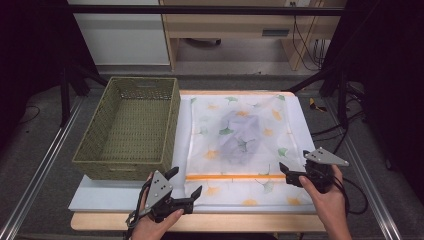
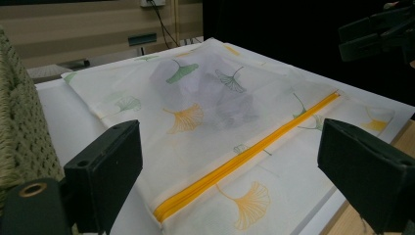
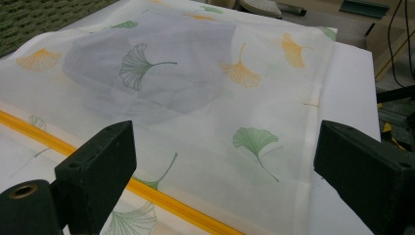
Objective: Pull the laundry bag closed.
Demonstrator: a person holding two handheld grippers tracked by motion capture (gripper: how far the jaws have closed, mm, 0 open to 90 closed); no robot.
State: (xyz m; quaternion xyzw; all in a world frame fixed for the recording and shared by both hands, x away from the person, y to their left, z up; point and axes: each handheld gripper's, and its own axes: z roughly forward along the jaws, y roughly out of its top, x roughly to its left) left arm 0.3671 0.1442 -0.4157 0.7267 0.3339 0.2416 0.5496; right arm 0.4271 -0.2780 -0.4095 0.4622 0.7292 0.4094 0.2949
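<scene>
Translucent white mesh, printed with orange and green ginkgo leaves, made up the zippered laundry bag (image 1: 239,145) that lay flat on the white board (image 1: 90,197) in the middle of the table. An orange zipper (image 1: 235,176) ran across its near end, closed as far as I could see. Through the mesh a crumpled greyish garment (image 1: 240,136) showed dimly inside, bunched near the bag's centre.

The left gripper (image 1: 186,186) hovered at the bag's near left corner, its jaws spread wide and holding nothing; in the left gripper view the zipper (image 2: 244,156) and the bag (image 2: 205,112) lay between and beyond the parted jaws. The right gripper (image 1: 291,172) sat at the right end of the zipper, jaws likewise released and empty; whether a tip touched the fabric I couldn't tell. Its own view looked over the bag (image 3: 195,107) and the garment (image 3: 147,73).

A green woven basket (image 1: 95,160) stood just beside the bag on the left, empty inside. I could read no writing anywhere.
</scene>
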